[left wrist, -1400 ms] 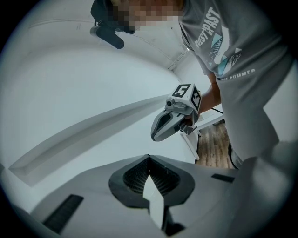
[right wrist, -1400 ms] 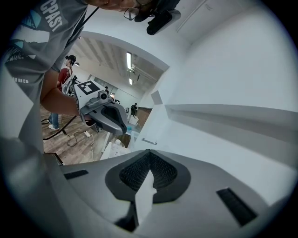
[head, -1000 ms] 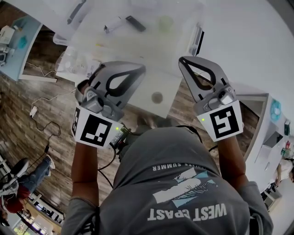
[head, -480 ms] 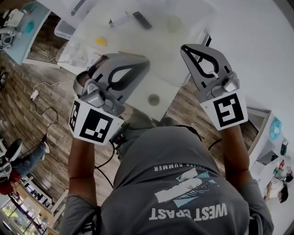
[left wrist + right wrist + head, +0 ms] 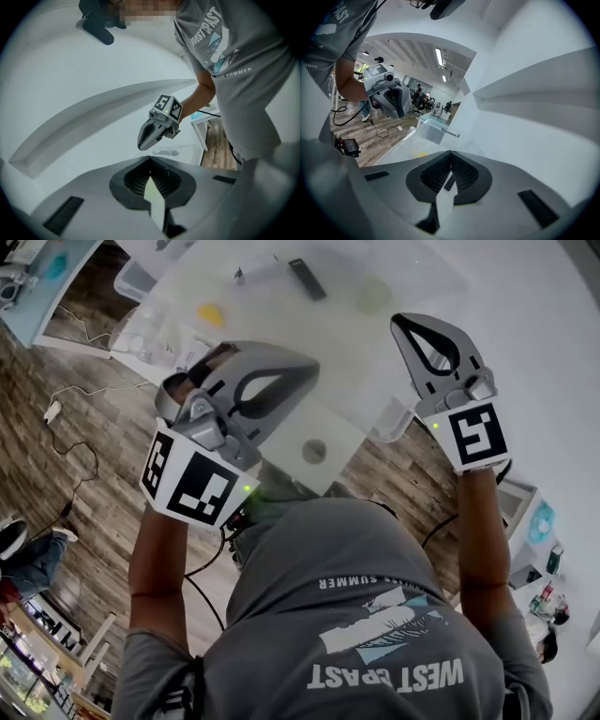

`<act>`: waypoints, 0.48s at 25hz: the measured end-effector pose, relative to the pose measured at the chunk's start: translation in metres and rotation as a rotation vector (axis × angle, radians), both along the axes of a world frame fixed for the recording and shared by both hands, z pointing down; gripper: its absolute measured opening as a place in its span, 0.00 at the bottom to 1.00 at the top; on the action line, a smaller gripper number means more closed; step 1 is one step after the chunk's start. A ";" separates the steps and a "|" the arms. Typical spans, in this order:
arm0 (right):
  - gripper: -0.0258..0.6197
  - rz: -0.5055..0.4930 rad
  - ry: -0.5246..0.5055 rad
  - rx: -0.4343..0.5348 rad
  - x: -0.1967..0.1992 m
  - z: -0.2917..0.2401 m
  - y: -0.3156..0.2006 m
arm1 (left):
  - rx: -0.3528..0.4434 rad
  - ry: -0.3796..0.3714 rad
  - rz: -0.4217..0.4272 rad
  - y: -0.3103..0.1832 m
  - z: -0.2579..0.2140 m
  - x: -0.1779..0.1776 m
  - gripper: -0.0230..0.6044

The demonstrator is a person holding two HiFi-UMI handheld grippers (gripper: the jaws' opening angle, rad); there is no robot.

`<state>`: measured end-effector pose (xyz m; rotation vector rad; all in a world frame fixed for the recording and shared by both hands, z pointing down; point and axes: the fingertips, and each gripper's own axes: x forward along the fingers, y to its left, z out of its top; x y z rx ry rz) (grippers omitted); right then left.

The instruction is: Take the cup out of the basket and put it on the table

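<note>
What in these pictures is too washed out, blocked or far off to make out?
Head view: glare bleaches the table; no cup or basket can be told apart, and the pale green round thing cannot be named.
Head view: the shut left tongs cover part of the tabletop.
Right gripper view: the clear box is too far to show its contents.

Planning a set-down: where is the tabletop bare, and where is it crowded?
Bare: the table stretch between the left gripper and right gripper, short of the greenish disc. Crowded: the far edge with the dark bar, and the left side with the yellow item and clear bags.
</note>
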<state>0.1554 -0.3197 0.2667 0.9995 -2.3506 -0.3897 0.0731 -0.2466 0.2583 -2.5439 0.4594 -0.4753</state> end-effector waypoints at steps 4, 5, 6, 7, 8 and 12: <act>0.06 0.010 0.040 -0.025 -0.002 0.014 -0.025 | -0.010 0.012 -0.005 -0.012 0.006 -0.010 0.05; 0.06 0.012 0.048 -0.031 -0.002 0.018 -0.031 | -0.012 0.015 -0.006 -0.015 0.007 -0.012 0.05; 0.06 0.014 0.056 -0.038 -0.002 0.021 -0.037 | -0.015 0.018 -0.007 -0.019 0.007 -0.013 0.05; 0.06 0.017 0.063 -0.046 -0.001 0.024 -0.043 | -0.018 0.021 -0.007 -0.022 0.008 -0.015 0.05; 0.06 0.021 0.070 -0.054 -0.001 0.028 -0.049 | -0.021 0.024 -0.008 -0.025 0.008 -0.016 0.05; 0.06 0.041 0.093 -0.085 0.002 0.041 -0.072 | -0.032 0.032 -0.005 -0.038 0.011 -0.020 0.05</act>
